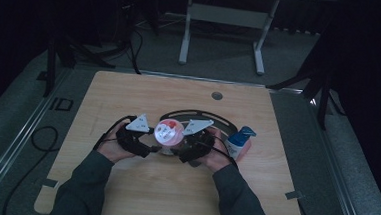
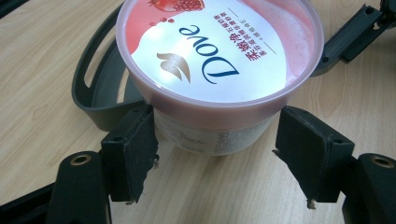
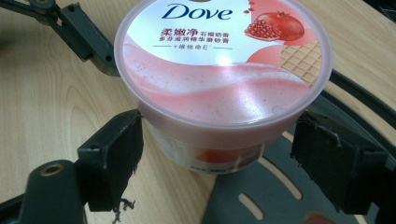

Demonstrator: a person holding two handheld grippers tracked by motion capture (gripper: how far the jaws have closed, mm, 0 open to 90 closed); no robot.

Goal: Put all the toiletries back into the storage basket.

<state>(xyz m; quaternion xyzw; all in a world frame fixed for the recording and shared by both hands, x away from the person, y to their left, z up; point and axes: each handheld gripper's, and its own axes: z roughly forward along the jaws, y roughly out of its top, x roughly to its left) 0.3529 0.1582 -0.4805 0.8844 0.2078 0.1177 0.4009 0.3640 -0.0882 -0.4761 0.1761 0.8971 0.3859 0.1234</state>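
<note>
1. Left gripper (image 1: 151,146): hand low on the table (image 1: 129,91), pointing right; jaws spread, flanking the Dove tub (image 1: 169,131), unclamped.
2. Tub: upright, centre, between both grippers.
3. Right gripper (image 1: 182,149): pointing left; jaws straddle the tub, grip unclear.

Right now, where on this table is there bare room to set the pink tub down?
Bare wood lies along the table's far edge around the grommet hole, down its left side, and across the near strip in front of the forearms. The middle is crowded: the pink tub, the dark tray and the blue-capped bottle.
</note>
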